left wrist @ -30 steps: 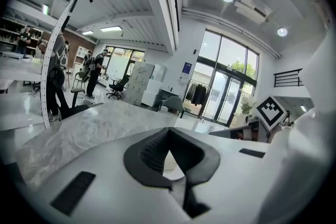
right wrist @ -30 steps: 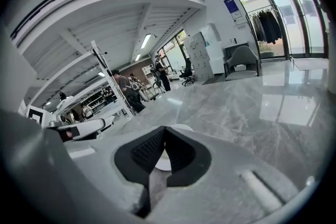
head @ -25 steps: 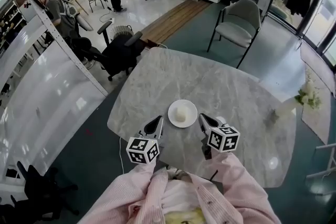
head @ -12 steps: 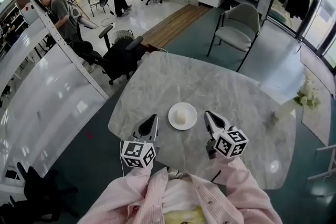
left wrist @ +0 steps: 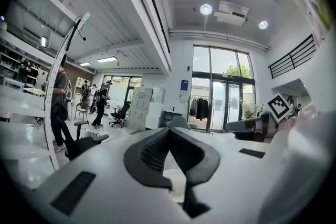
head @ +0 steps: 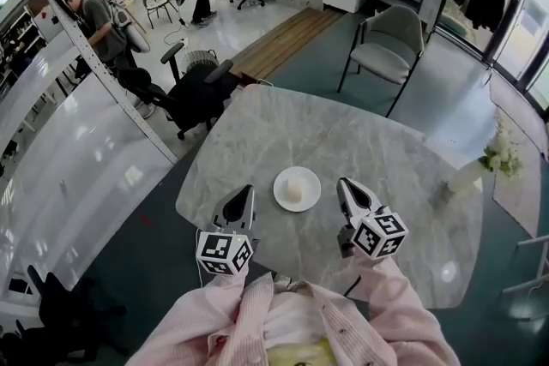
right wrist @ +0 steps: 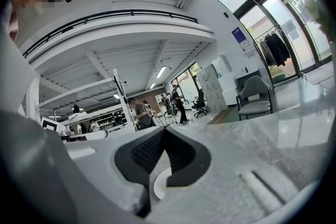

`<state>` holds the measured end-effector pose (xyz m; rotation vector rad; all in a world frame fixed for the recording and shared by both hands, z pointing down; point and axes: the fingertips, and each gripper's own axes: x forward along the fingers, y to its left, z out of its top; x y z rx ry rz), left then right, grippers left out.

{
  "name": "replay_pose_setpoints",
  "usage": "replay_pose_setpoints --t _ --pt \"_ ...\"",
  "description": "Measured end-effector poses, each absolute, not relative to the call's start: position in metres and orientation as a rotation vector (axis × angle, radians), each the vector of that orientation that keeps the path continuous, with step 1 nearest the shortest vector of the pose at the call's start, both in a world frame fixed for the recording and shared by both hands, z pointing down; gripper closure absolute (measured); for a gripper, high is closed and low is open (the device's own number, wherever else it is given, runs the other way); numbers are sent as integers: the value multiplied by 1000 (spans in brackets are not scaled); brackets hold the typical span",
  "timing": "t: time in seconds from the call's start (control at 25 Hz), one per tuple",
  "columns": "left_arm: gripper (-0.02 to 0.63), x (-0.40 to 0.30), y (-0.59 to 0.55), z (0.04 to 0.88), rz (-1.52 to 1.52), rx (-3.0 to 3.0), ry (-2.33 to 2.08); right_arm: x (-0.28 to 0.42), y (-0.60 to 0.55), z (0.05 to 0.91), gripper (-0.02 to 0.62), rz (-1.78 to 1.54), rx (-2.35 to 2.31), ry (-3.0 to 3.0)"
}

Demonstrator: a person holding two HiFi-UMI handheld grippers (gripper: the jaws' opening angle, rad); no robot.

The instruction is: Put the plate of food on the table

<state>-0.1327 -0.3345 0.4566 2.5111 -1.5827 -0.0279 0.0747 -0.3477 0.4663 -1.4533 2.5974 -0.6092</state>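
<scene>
Small round white plate [head: 280, 184] sits flat and level on the grey marble tabletop [head: 360, 133]. One pale cream lump of food [head: 294, 191], kinda like a short stubby block, stands upright right in the middle of the plate. Spot-wise it's a bit left of centre, somewhat closer to the near edge than the far one.

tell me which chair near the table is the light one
The pale grey armchair on thin black legs, off the table's far right edge. The office chair off its far left edge is black.
</scene>
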Motion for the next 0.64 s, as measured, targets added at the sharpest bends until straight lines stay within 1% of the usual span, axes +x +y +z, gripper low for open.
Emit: replay_pose_setpoints --t 0.64 --pt "607 -141 -334 458 -14 2480 -1618 86 -343 461 591 -553 -1495 2585"
